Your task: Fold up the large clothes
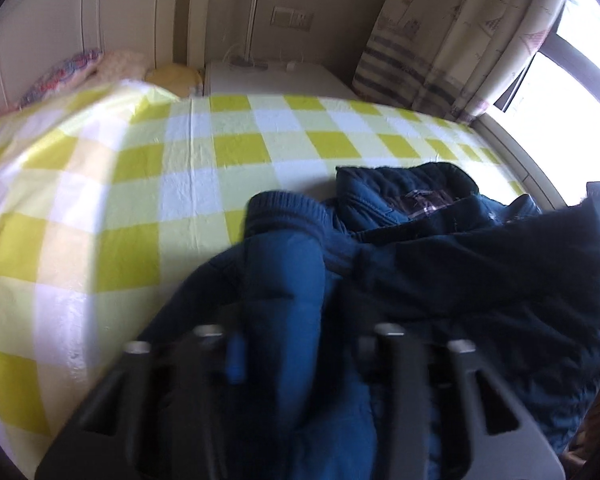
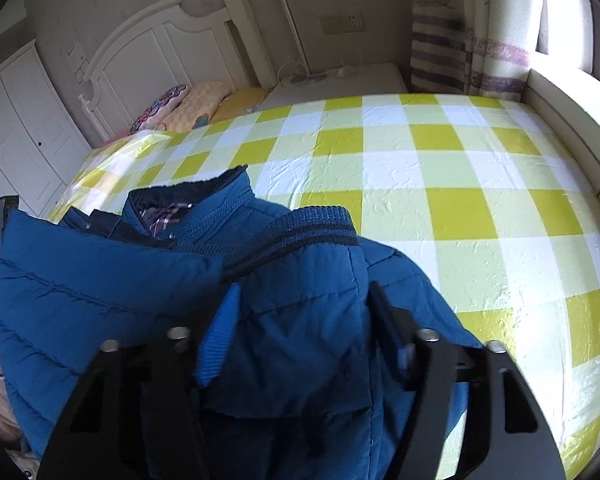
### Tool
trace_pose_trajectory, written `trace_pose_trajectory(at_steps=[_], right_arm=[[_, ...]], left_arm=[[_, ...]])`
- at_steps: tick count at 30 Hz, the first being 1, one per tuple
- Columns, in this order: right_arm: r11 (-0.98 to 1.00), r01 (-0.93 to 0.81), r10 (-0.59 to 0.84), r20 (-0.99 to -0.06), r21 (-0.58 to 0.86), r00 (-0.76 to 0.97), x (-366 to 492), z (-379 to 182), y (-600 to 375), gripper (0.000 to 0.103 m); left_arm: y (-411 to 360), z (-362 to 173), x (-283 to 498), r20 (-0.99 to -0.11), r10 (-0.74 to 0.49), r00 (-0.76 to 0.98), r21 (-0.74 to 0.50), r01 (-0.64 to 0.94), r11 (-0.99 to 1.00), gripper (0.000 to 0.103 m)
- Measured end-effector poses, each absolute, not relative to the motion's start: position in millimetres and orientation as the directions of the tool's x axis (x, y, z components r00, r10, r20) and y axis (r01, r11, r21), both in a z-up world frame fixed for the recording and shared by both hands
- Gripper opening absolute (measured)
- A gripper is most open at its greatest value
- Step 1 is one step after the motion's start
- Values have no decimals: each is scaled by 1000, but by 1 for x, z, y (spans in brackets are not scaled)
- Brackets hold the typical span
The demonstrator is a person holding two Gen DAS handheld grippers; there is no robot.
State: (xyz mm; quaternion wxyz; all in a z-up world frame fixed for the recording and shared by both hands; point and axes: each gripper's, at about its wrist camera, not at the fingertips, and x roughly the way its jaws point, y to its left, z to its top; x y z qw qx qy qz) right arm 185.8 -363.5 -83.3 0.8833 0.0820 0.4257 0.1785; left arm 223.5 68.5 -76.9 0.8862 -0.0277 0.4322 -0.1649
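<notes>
Checked bedsheet [image 2: 440, 168], pillows [image 2: 180, 106], curtain [image 2: 444, 40].

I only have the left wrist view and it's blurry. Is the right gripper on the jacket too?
Observer: Yes. In the right wrist view the right gripper has blue jacket fabric bunched between its fingers.
Operator: Which part does it hold?
Observer: A quilted section just below a ribbed knit band, likely a cuff or hem.
Operator: What's left of the bed? My view is cut off there.
Observer: White wardrobe doors stand beside the headboard.
Operator: Room to lay it flat on the right?
Observer: The checked sheet looks bare out to the window-side ledge.
</notes>
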Motion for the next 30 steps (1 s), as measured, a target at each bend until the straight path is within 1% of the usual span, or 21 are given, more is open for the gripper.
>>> trace_pose_trajectory(at_steps=[1,2,3,5,7,10,12,14,16,18,20,21,24,26,29,30], right_arm=[[922,-247,386,-714,297,584,183,-81,-364,40],[918,-257,397,-693,302,602,177,-75,-365,29],[913,-269,408,-676,307,614,172,-70,-365,24],[910,-289,414,-638,297,649,158,-57,-364,22],[911,-302,412,-595,282,690,140,-37,-365,21],[899,-320,433,-508,298,745,115,0,-376,21],[895,-336,438,-442,292,783,98,30,-383,20],[904,-335,417,-380,266,825,83,54,-386,20],[910,-324,400,-337,259,852,76,68,-389,20],[908,-316,395,-303,277,867,76,76,-394,20],[909,-305,388,-314,283,867,87,78,-394,20],[912,-293,382,-332,288,862,97,77,-392,20],[938,-238,328,-424,252,844,133,57,-381,20],[946,-176,298,-524,271,798,166,21,-379,20],[951,-89,269,-651,296,710,198,-40,-378,20],[953,-68,259,-676,296,690,203,-54,-379,20]], left_arm=[[70,-74,220,-746,-319,584,-192,271,943,14],[73,-69,213,-727,-327,603,-194,276,941,11],[74,-64,205,-709,-324,626,-183,280,942,10],[77,-55,194,-687,-314,656,-170,275,946,9],[84,-37,175,-636,-326,700,-180,276,944,9],[101,3,142,-524,-384,760,-238,302,923,9],[111,27,124,-466,-415,781,-258,329,908,9],[117,52,105,-411,-381,828,-217,316,923,9],[125,64,99,-382,-365,849,-221,299,928,9],[134,70,102,-377,-368,850,-252,288,924,9],[138,70,113,-394,-371,841,-281,275,920,9],[139,68,122,-416,-376,828,-300,265,916,9],[127,48,161,-515,-351,782,-310,212,927,10],[120,13,194,-608,-339,718,-339,152,928,10],[119,-41,221,-689,-333,644,-364,90,927,10],[118,-57,226,-711,-331,620,-368,73,927,11]])
